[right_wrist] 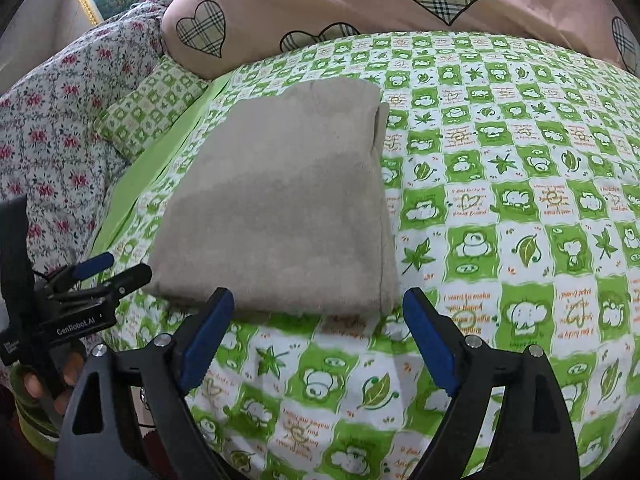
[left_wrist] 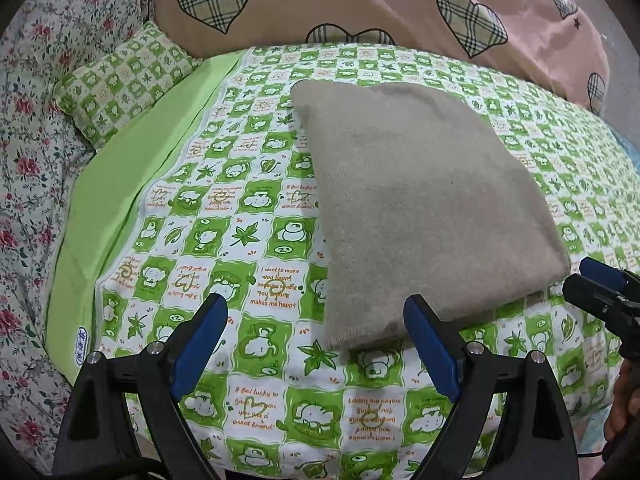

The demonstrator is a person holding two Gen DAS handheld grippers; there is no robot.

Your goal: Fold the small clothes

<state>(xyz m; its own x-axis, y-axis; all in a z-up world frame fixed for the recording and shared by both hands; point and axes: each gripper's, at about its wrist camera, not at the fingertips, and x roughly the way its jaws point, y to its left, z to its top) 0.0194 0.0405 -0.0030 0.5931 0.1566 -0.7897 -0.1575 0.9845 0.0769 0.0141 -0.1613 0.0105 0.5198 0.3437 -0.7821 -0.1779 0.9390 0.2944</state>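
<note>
Green-and-white cartoon-checked bedsheet point(left_wrist: 248, 240) spreads wide; matching small pillow point(left_wrist: 120, 88) at its far-left corner, pink heart-print pillow point(left_wrist: 360, 4) behind it, floral quilt point(left_wrist: 32, 140) alongside.

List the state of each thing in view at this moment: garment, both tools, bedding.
Grey garment: folded into a flat rectangle, lying on the sheet, held by neither tool.
Left tool: open, empty, just short of the garment's near edge.
Right tool: open, empty, at the garment's near edge.
Green checked sheet: spread flat under the garment.
Small green pillow: lying at the sheet's far left.
Pink heart quilt: bunched along the far side.
</note>
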